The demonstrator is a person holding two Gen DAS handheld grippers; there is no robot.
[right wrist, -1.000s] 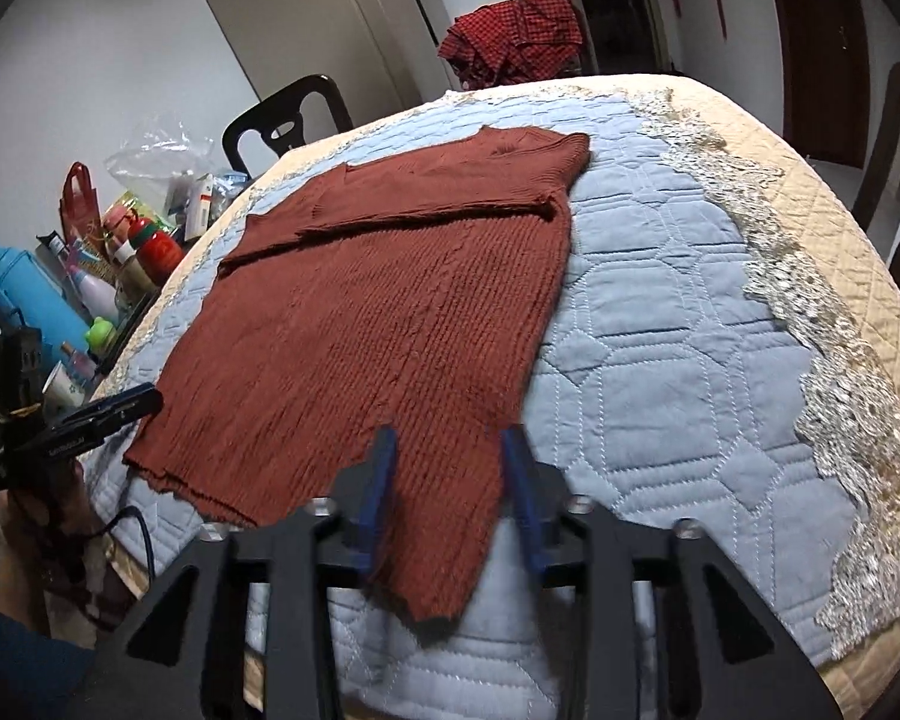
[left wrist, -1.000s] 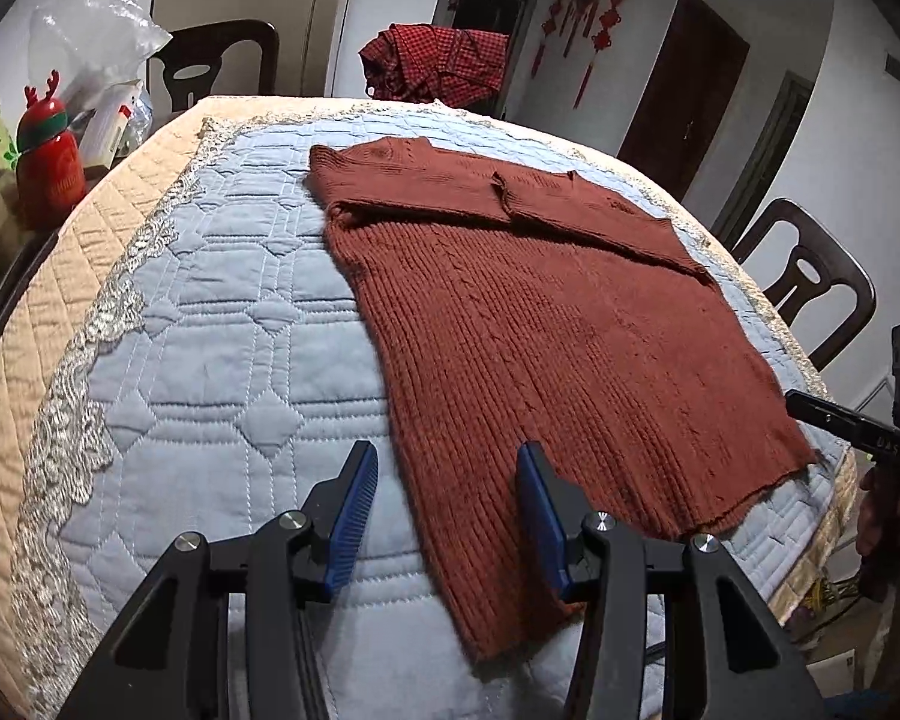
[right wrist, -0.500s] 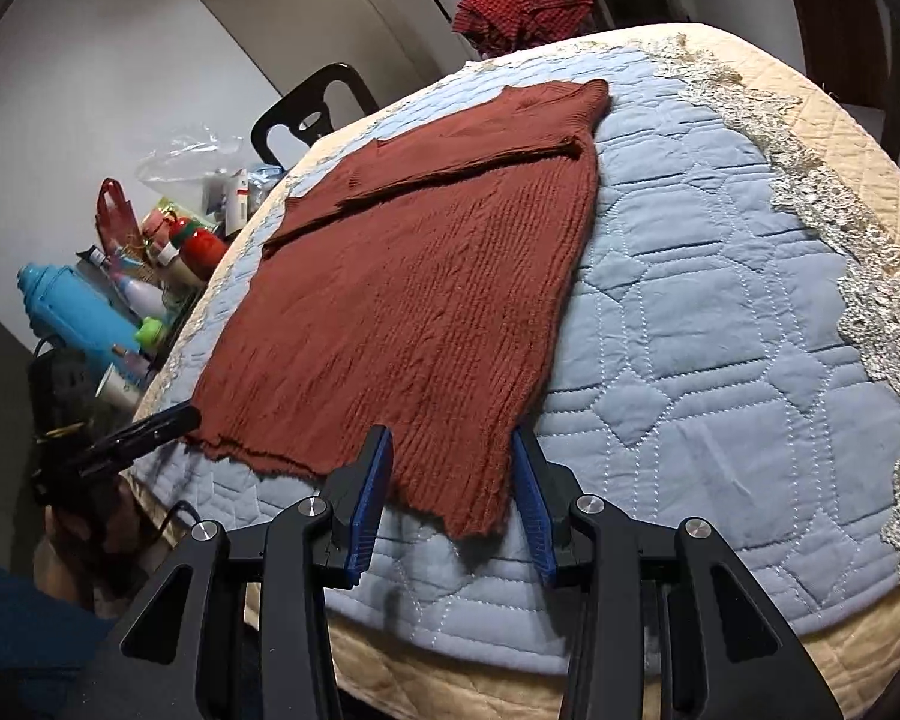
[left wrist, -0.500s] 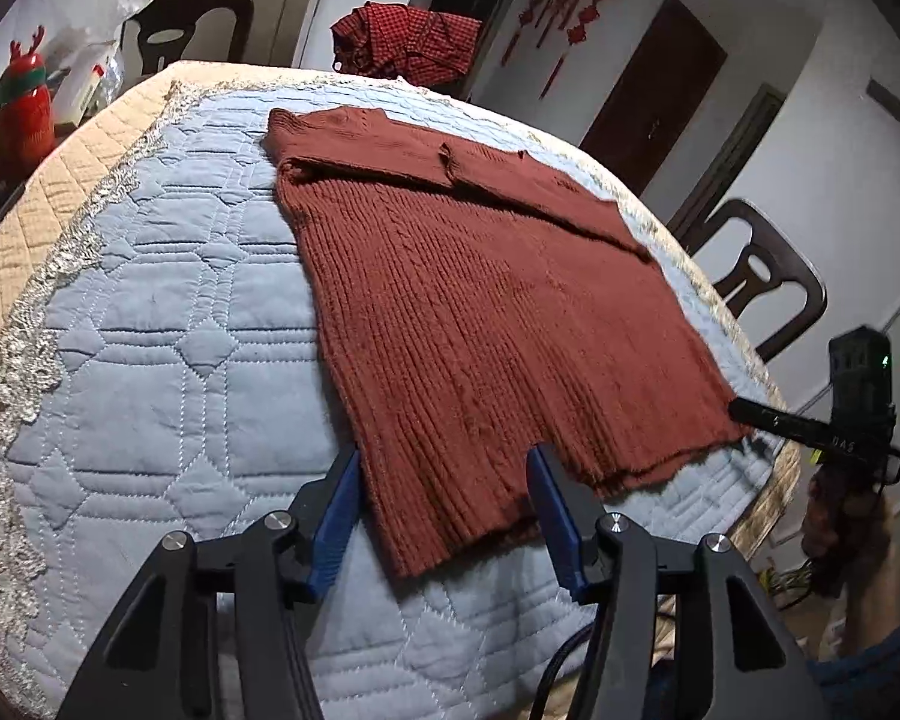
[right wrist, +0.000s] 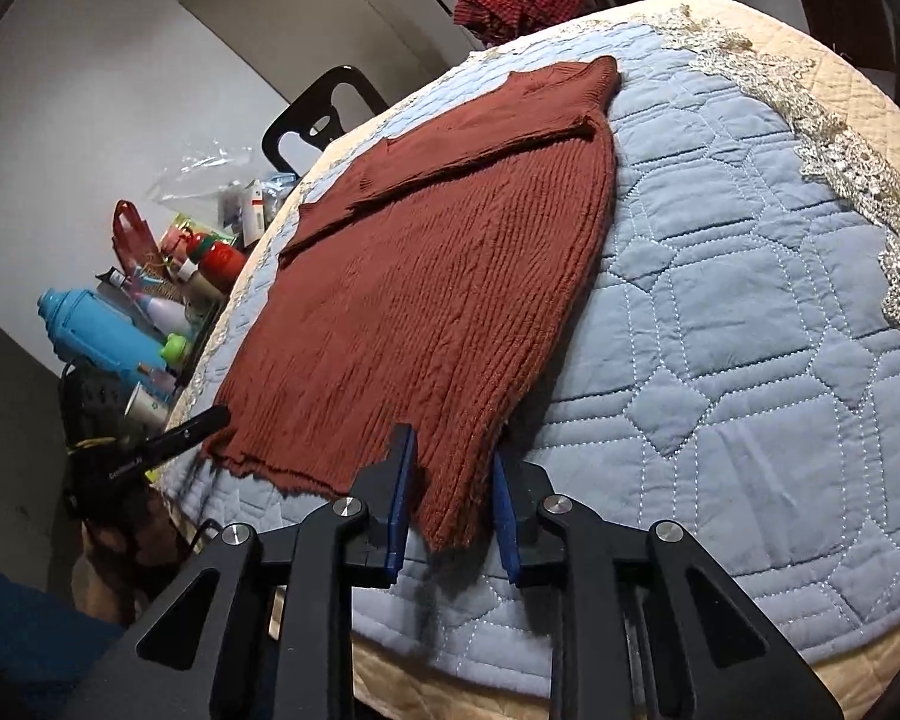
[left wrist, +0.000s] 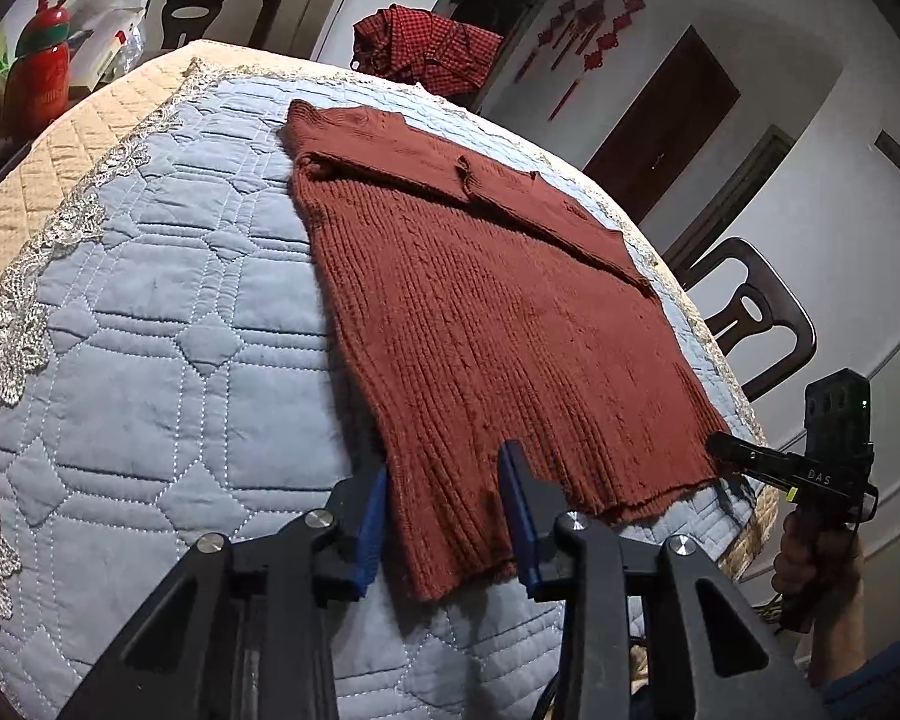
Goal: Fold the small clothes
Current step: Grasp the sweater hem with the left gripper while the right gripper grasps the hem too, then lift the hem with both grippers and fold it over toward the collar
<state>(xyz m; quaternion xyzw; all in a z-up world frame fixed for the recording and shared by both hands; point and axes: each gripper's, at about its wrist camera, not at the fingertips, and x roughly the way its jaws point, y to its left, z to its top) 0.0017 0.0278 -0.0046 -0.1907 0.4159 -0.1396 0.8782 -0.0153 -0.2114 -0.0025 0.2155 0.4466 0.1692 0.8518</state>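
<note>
A rust-brown knit sweater [left wrist: 498, 312] lies flat on the blue quilted cover [left wrist: 150, 330], with its sleeves folded across the far end. My left gripper [left wrist: 444, 504] straddles the near left hem corner. Its jaws are closing, and the cloth lies flat between the blue pads [left wrist: 372, 516]. In the right wrist view the same sweater [right wrist: 438, 276] runs away from my right gripper [right wrist: 450, 492]. That gripper's jaws are closing around the near right hem corner, which fills most of the gap. Each view also shows the other gripper at the opposite corner: the right gripper [left wrist: 726, 447] and the left gripper [right wrist: 210, 420].
A red plaid garment [left wrist: 426, 48] is heaped at the far edge of the table. Dark chairs [left wrist: 750, 324] stand around it. A red bottle [left wrist: 42, 78], a blue bottle [right wrist: 102, 330] and other clutter sit beside the table. A lace border [right wrist: 840, 162] edges the quilt.
Both grippers have tipped and rolled a little and now sit at the sweater's near hem corners. Both pairs of jaws have narrowed around the cloth.
</note>
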